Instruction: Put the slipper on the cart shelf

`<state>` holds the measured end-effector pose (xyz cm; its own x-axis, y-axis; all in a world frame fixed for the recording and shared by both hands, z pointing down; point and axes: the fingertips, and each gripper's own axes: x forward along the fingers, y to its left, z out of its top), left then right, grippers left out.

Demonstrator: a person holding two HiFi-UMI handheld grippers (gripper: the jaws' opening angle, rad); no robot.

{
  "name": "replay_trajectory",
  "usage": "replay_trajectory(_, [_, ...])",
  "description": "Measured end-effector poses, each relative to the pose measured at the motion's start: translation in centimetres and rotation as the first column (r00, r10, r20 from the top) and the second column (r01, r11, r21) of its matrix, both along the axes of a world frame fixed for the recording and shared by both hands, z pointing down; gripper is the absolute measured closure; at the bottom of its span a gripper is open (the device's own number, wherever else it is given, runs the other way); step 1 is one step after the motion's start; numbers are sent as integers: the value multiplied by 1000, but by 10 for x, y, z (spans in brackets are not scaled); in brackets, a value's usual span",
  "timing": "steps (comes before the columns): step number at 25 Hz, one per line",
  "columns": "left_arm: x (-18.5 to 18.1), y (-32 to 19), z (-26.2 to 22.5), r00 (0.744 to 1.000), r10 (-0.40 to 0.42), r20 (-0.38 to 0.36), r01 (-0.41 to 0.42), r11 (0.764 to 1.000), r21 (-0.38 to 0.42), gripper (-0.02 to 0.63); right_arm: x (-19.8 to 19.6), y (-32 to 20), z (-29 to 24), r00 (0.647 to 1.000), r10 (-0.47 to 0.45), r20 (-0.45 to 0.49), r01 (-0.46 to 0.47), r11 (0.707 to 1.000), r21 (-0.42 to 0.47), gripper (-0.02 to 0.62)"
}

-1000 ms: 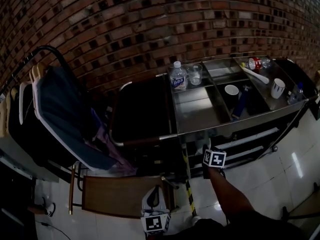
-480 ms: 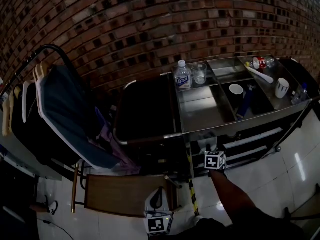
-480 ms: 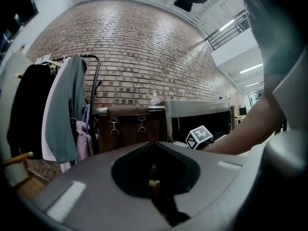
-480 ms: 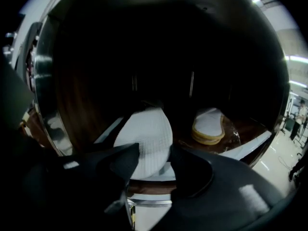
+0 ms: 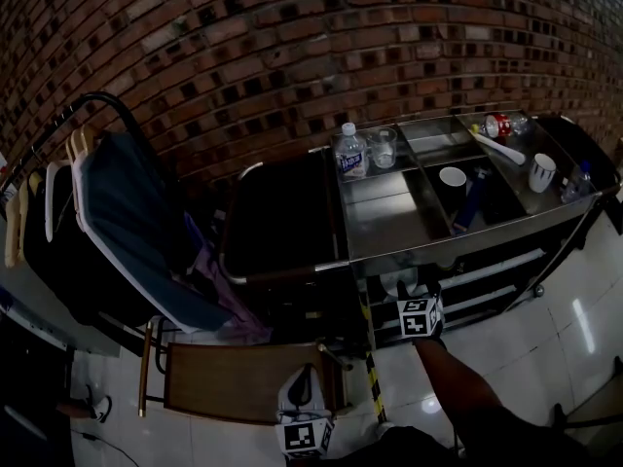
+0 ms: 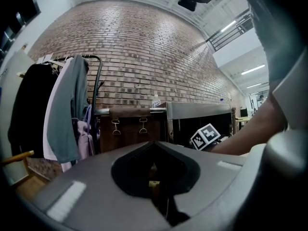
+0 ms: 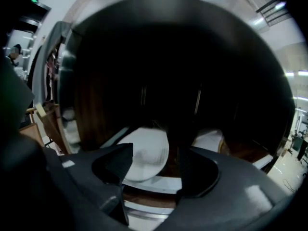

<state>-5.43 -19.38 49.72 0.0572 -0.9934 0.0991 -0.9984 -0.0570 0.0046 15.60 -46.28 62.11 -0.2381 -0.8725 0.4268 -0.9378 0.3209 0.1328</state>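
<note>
A white slipper (image 7: 144, 166) lies flat on the cart's low shelf (image 7: 159, 199), inside the dark cart. My right gripper (image 7: 154, 150) reaches in under the steel cart top (image 5: 389, 224). Its jaws are opening and stand on either side of the slipper's near end without pressing on it. A second pale shape (image 7: 210, 140) lies further right on the same shelf. From the head view, the right gripper's marker cube (image 5: 420, 316) sits just outside the shelf, with the slipper (image 5: 395, 282) pale beyond it. My left gripper (image 5: 301, 397) hangs low by my body, jaws together, holding nothing I can see.
The cart top carries a water bottle (image 5: 350, 152), a glass (image 5: 383, 147), a bowl (image 5: 451, 176), a mug (image 5: 541, 171) and a ladle (image 5: 498, 144). A wooden chair (image 5: 238, 382) stands at the lower left. A clothes rack with jackets (image 5: 117, 222) fills the left side.
The right gripper's marker cube has drawn back a little from the shelf toward me. The left gripper has stayed in place.
</note>
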Motion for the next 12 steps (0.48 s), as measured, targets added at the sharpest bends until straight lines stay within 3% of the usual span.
replay_trajectory(3, [4,-7,-9,998,-9,-69,9,1000,5,589,2,24,-34,999,-43,-2,43,996,81,330])
replay_trajectory(5, [5,-10,-8,997,-3,-72,3,1000,11,589,0,46,-56,997,-77,8,75,989,128,364])
replay_trajectory(12, [37,-30,-23,995,68,-71,-65,997,41,589,-4,136,-125,978,-168,122,137,963,231,586])
